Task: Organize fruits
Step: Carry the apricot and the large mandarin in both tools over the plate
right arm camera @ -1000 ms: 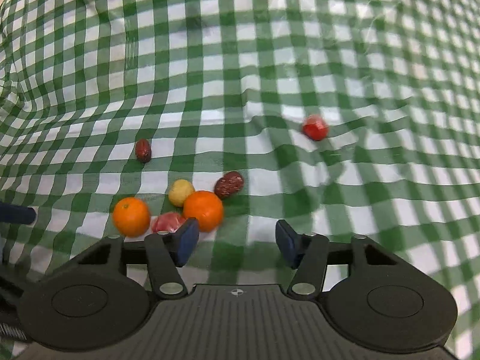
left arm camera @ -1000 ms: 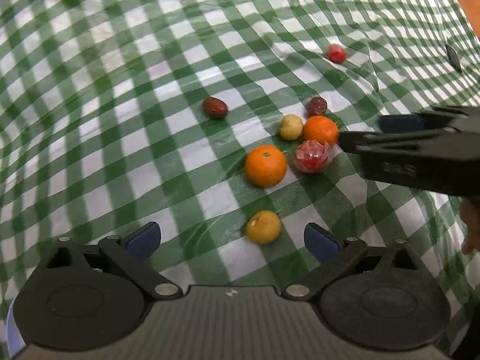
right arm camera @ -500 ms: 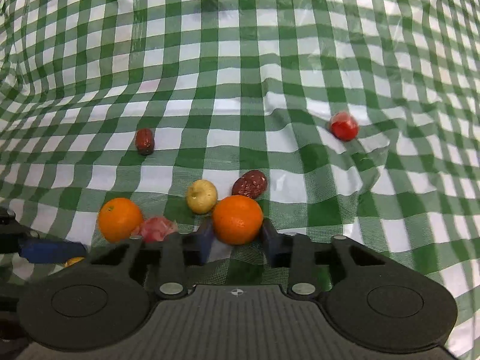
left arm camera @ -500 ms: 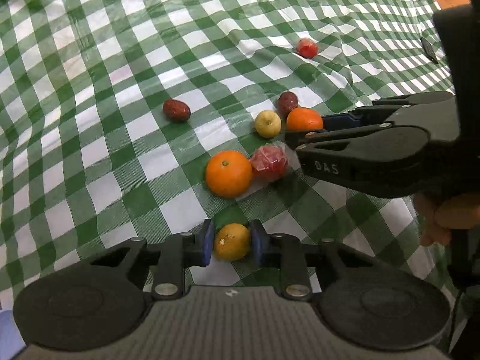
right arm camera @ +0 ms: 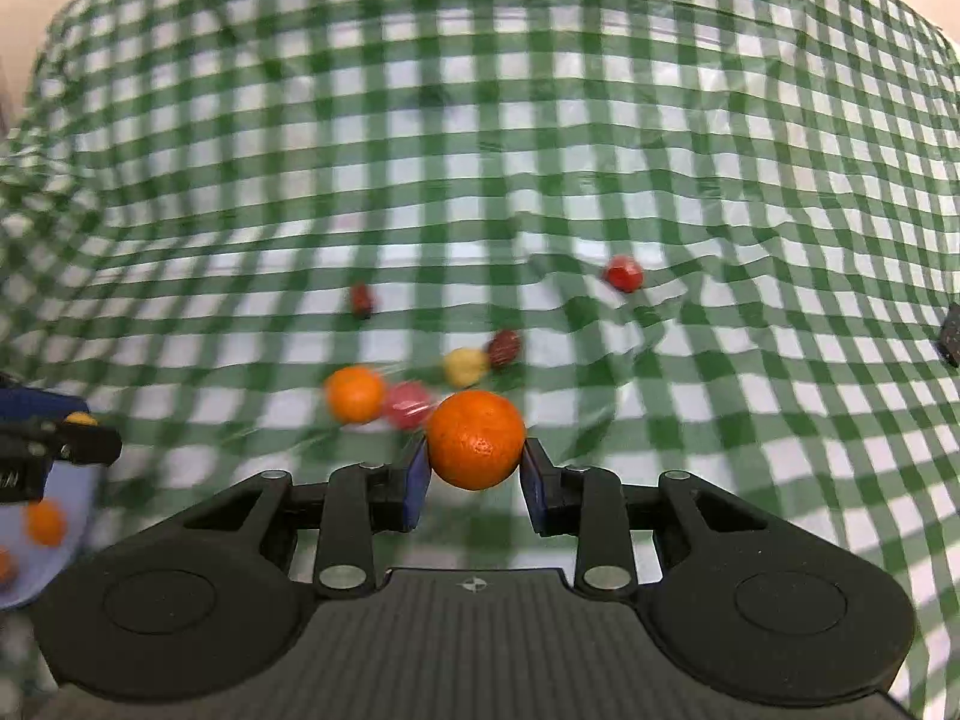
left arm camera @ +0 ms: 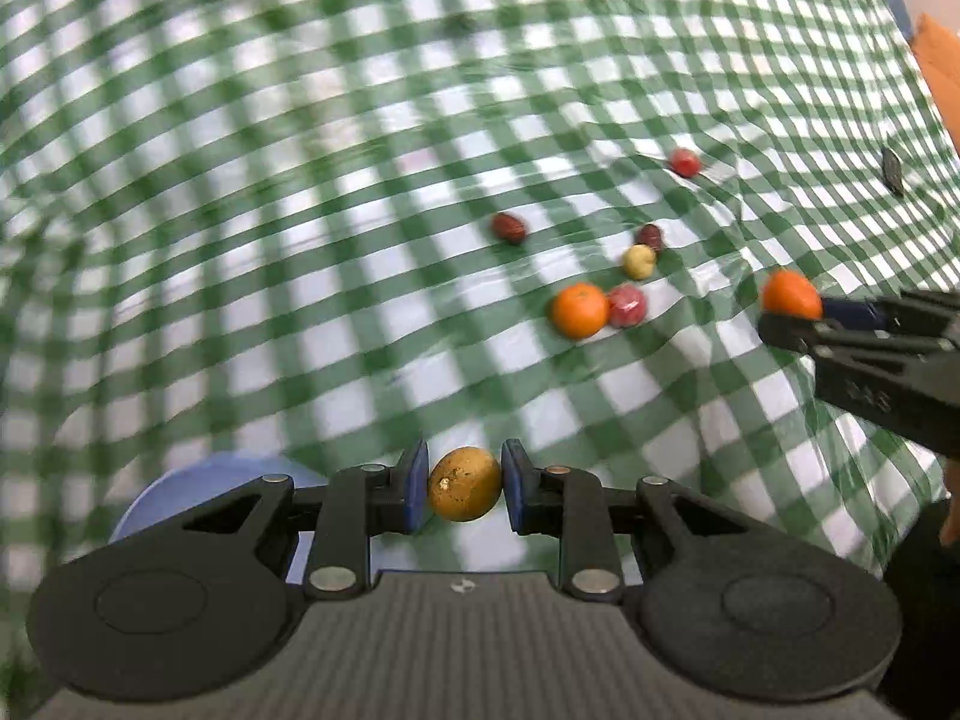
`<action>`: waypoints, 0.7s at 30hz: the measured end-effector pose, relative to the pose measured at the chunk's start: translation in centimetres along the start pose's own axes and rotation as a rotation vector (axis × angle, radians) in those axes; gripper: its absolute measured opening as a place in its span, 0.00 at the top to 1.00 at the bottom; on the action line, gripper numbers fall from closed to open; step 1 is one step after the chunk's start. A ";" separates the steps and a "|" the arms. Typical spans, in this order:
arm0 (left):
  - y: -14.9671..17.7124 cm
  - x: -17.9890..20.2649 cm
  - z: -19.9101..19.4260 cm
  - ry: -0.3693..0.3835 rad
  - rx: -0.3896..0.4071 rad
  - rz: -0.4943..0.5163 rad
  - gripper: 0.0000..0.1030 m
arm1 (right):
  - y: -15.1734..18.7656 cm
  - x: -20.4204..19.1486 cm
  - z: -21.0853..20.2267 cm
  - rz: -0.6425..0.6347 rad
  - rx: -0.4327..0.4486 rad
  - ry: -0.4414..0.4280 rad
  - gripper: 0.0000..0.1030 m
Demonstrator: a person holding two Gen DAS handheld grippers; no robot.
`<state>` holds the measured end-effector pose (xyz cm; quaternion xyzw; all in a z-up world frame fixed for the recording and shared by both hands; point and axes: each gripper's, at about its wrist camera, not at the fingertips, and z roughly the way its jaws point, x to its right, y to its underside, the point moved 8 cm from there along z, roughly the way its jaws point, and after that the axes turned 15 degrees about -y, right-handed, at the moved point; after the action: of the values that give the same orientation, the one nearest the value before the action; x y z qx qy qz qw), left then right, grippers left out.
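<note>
L gripper (left arm camera: 465, 485) is clamping a small yellow-orange citrus (left arm camera: 465, 483) btwn its blue pads (left arm camera: 414, 483), jaws nearly closed on it, fruit raised clear of the cloth. A pale blue plate (left arm camera: 198, 483) is showing just below-left of that gripper. R gripper (right arm camera: 475, 467) is squeezing a bigger orange (right arm camera: 476, 439) btwn its pads, jaws likewise narrow around it, fruit lifted off the green-white checked tablecloth (right arm camera: 540, 120). In the L view the R gripper w/ its orange is sitting at the right edge.

Further out on the cloth, a cluster is lying close together: another orange (left arm camera: 579, 310) touching a pink-red wrapped fruit (left arm camera: 627, 305), then a yellow fruit (left arm camera: 639, 261) w/ a dark red date-like one (left arm camera: 650, 236) just beside it. A second dark red one (left arm camera: 509, 227) is lying apart to the left, a bright red fruit (left arm camera: 684, 162) well apart beyond. In the R view the plate's edge is holding small orange fruits (right arm camera: 45, 523) at far left. Both views are blurring.
</note>
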<state>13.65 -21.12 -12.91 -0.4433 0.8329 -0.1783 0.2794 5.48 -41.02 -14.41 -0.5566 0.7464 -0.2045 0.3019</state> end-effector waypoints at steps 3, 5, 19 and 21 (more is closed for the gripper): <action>2.0 -3.0 -2.4 -0.023 -0.015 -0.048 0.72 | 0.7 -3.9 -1.7 -0.024 -0.014 -0.059 0.67; 3.5 -5.1 -4.0 -0.040 -0.025 -0.078 0.72 | 1.1 -6.9 -2.6 -0.052 -0.024 -0.108 0.67; 13.0 -15.3 -11.6 -0.115 -0.051 -0.241 0.72 | 5.6 -24.3 -8.1 -0.209 -0.097 -0.344 0.67; 13.6 -16.1 -11.9 -0.120 -0.048 -0.256 0.72 | 5.9 -25.3 -8.5 -0.228 -0.096 -0.347 0.67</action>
<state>4.77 0.31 -6.04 -0.5622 0.7555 -0.1658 0.2929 0.56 -15.39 -6.36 -0.6782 0.6244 -0.1028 0.3737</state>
